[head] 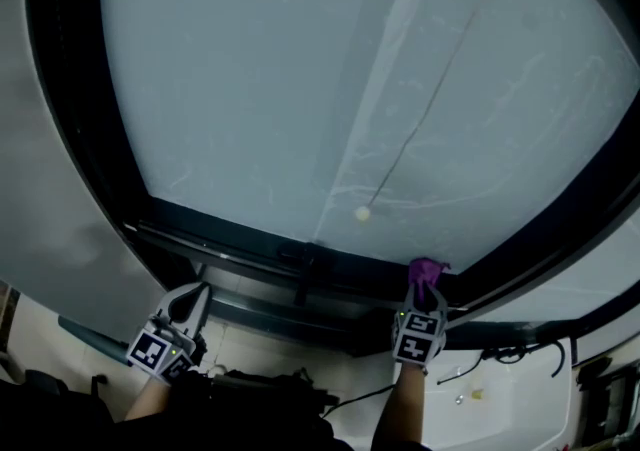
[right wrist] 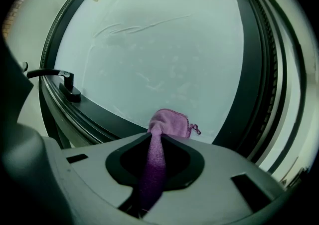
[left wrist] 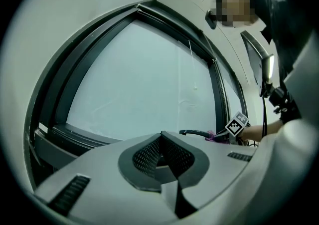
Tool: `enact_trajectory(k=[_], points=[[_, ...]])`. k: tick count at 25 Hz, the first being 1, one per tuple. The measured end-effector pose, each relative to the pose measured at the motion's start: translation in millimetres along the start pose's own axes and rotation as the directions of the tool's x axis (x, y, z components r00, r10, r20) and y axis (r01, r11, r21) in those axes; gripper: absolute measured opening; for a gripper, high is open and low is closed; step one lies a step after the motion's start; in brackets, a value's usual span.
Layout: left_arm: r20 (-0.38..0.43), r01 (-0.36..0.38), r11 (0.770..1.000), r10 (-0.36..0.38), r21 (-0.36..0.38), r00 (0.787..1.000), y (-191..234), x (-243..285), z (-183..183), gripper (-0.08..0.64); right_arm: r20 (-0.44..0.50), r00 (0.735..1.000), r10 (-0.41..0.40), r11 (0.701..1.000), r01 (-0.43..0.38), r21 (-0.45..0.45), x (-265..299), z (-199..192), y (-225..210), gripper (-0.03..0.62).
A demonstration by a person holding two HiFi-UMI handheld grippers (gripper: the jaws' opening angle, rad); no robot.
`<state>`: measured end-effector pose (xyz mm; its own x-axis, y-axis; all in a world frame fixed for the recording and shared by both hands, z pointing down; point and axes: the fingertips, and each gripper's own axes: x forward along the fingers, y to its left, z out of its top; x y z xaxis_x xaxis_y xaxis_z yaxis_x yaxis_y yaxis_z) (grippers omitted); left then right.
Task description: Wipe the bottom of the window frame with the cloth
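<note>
A purple cloth [right wrist: 169, 120] is pinched between the jaws of my right gripper [right wrist: 155, 138]. Its free end bunches against the glass just above the dark bottom window frame [right wrist: 94, 114]. In the head view the cloth [head: 428, 270] pokes up from the right gripper [head: 425, 291] at the right part of the bottom frame [head: 250, 249]. My left gripper [head: 190, 301] hovers below the frame's left part, apart from it. Its jaws meet with nothing between them [left wrist: 160, 134]. From there the cloth [left wrist: 219, 138] shows far right.
A black window handle [right wrist: 55, 75] sticks out of the bottom frame left of the cloth, and shows mid-frame in the head view [head: 305, 261]. A thin blind cord ends in a small bead [head: 362, 213]. Black cables [head: 500, 354] lie on the white surface at lower right.
</note>
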<state>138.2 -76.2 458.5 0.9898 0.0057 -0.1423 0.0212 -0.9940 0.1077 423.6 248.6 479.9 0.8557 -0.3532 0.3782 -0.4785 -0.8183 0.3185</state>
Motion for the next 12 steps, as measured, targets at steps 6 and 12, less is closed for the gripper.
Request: enact_trajectory(k=[6,12], points=[[0.009,0.015,1.000,-0.015,-0.001,1.000,8.5,-3.1,4.1,0.000,0.001,0.999,0.049,0.999,-0.049,0.016,-4.3,5.5,25.0,0.066],[0.001,0.049,0.999,-0.049,0.006,0.999,12.2,-2.7,2.6,0.000,0.008,0.996,0.091,0.996,-0.091,0.013,-6.6,16.3,54.1,0.066]])
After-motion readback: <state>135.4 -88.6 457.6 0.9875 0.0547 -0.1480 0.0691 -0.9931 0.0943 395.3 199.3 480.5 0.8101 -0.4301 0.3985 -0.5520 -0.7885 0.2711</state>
